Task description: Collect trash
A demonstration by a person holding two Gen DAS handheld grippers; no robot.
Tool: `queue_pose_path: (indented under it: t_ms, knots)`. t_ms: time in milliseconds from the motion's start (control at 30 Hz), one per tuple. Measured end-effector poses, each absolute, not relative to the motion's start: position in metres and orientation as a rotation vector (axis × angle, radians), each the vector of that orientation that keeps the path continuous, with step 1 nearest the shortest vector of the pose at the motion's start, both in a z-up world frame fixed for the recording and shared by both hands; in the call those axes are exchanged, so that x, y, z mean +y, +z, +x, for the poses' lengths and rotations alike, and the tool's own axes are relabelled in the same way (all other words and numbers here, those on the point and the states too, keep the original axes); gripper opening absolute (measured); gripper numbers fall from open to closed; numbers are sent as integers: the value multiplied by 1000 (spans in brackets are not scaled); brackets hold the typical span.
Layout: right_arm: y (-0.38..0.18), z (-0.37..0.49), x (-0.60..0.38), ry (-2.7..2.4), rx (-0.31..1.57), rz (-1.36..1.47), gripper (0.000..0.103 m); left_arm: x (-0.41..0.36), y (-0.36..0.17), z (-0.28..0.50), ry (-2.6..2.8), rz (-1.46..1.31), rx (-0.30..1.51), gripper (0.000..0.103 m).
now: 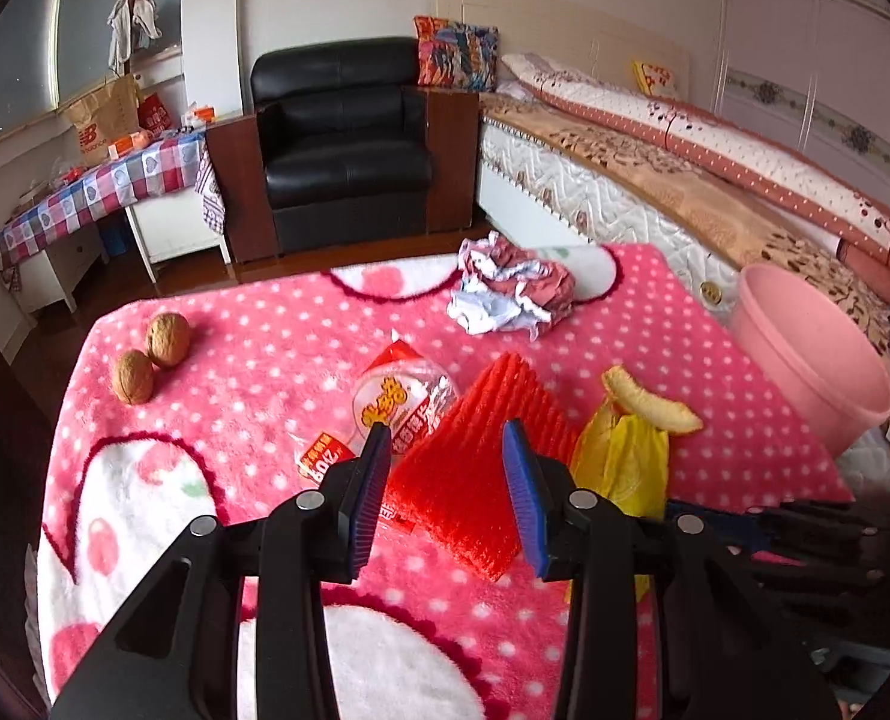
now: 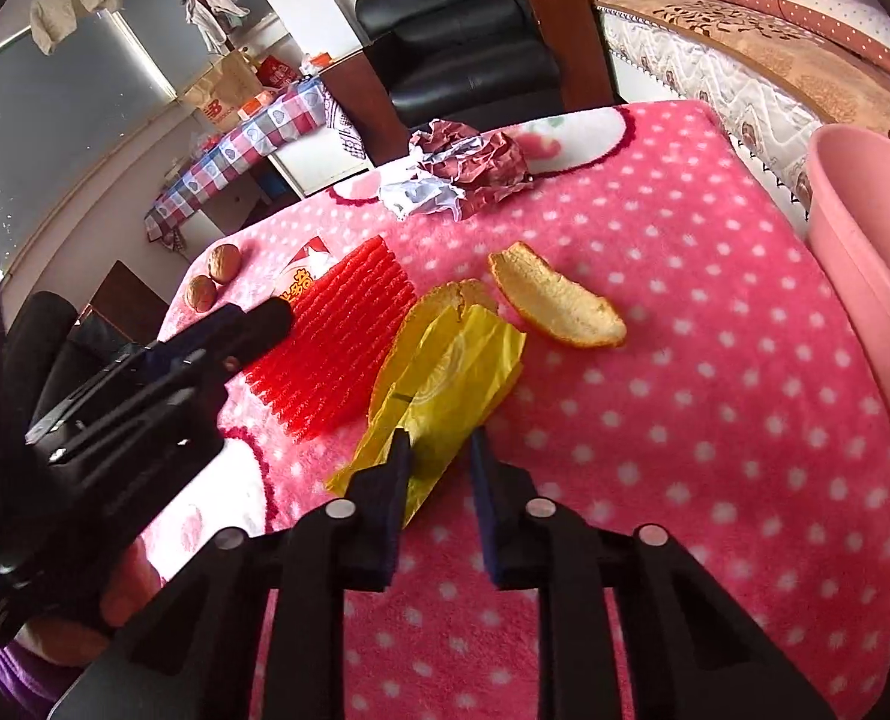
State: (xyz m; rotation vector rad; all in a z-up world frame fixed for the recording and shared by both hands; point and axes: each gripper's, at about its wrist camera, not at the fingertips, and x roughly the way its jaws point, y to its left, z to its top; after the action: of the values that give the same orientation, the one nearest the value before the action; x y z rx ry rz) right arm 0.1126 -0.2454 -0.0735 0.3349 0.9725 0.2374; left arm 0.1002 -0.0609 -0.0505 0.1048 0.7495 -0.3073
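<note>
My left gripper (image 1: 448, 438) stands open above a red ribbed sheet (image 1: 463, 480), one blue pad on either side of its near part. A clear snack wrapper (image 1: 396, 396) lies just left of the sheet. In the right wrist view my right gripper (image 2: 441, 450) straddles the lower end of a yellow plastic bag (image 2: 451, 378). Its jaws stand narrow, the left pad at the film and a strip of blanket showing before the right pad. A piece of orange peel (image 2: 556, 300) lies beyond the bag, and another peel (image 2: 451, 300) pokes out from under it. The left gripper (image 2: 252, 324) shows there, dark, over the red sheet (image 2: 336, 348).
A pink dotted blanket (image 1: 264, 330) covers the table. Two walnuts (image 1: 150, 354) sit far left and crumpled paper (image 1: 511, 288) at the far edge. A pink bin (image 1: 805, 354) stands off the right side by the bed. A black armchair (image 1: 342, 138) is behind.
</note>
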Motion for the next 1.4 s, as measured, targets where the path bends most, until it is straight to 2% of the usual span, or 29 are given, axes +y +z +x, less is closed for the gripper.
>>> queue_pose_path:
  t_ms: [33,67,100,133,233,400,467,533,767,800,833,867,967,1400]
  knots:
    - [-72,111,-247,234,969,326,5,-62,-54,101,-314,109,762,39]
    - [-71,110,-250,229,964,313,1,-63,-56,100,-318,115,768,37]
    - [-70,108,-253,228,963,307,0,-63,-56,98,-320,121,767,32]
    - [-69,106,-257,225,962,307,0,-64,-57,96,-321,126,767,21]
    - [-70,104,-267,218,966,329,0,-64,-57,91,-336,105,782,11]
    - [-68,100,-272,246,966,378,3,-61,-48,76,-332,54,770,10]
    - [-66,99,-270,269,963,402,26,-59,-45,69,-325,36,764,10]
    - [-63,98,-266,289,943,420,42,-56,-43,62,-316,25,760,10]
    - [-74,115,-233,299,1001,378,44,-45,-47,47,-294,-7,787,10]
    - [-78,114,-232,293,1006,372,44,-44,-47,46,-294,-11,790,10]
    - [-79,114,-232,287,998,364,35,-43,-47,44,-295,-16,792,10]
    - [-78,113,-232,284,991,354,21,-42,-46,43,-295,-19,792,10]
    - [-77,112,-240,280,989,359,12,-42,-44,39,-301,-28,789,10]
    - [-64,73,-283,294,1095,242,12,-55,-37,25,-343,-73,810,10]
